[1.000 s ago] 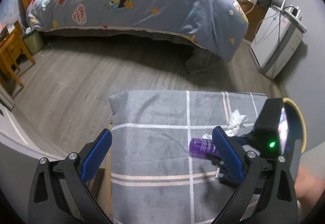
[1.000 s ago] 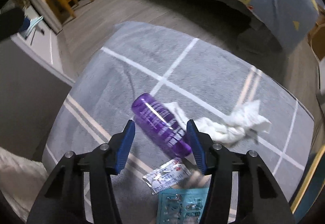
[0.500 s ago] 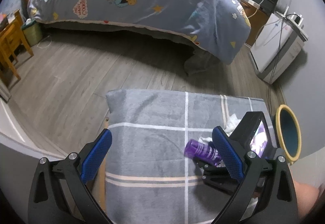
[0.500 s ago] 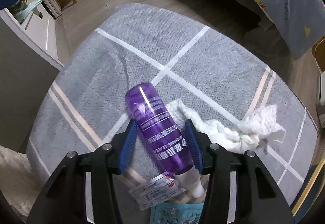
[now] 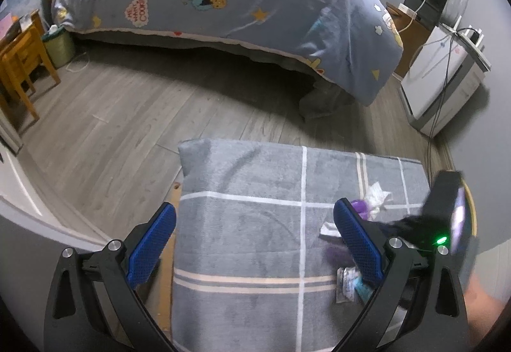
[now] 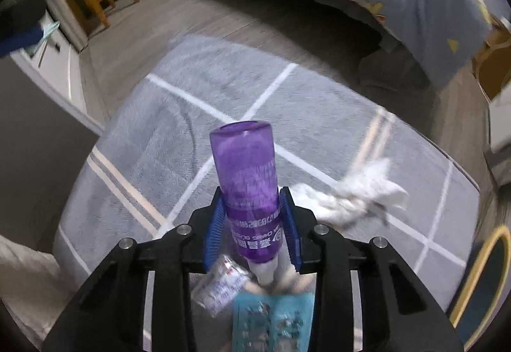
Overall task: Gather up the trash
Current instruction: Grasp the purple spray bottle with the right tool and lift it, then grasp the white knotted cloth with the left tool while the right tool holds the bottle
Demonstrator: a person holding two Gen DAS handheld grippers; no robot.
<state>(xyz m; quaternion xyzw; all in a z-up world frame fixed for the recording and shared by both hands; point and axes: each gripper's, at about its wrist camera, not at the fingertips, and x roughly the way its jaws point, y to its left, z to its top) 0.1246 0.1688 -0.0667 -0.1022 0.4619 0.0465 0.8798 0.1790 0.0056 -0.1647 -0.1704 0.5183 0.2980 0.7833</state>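
Purple plastic fills the right wrist view: a small spray bottle (image 6: 244, 189) is clamped between the blue pads of the right gripper (image 6: 252, 226), base pointing away, white nozzle toward the camera, and it looks lifted off the grey checked blanket (image 6: 179, 116). The left gripper (image 5: 252, 245) hangs over the blanket with its jaws wide apart and nothing between them. Of the trash in view, 1 item is in hand and none looks binned yet. A crumpled white tissue (image 6: 354, 192), a small foil sachet (image 6: 220, 285) and a teal blister pack (image 6: 271, 320) lie on the blanket. A yellow-rimmed bin (image 6: 482, 275) sits at the right edge, probably the drop point.
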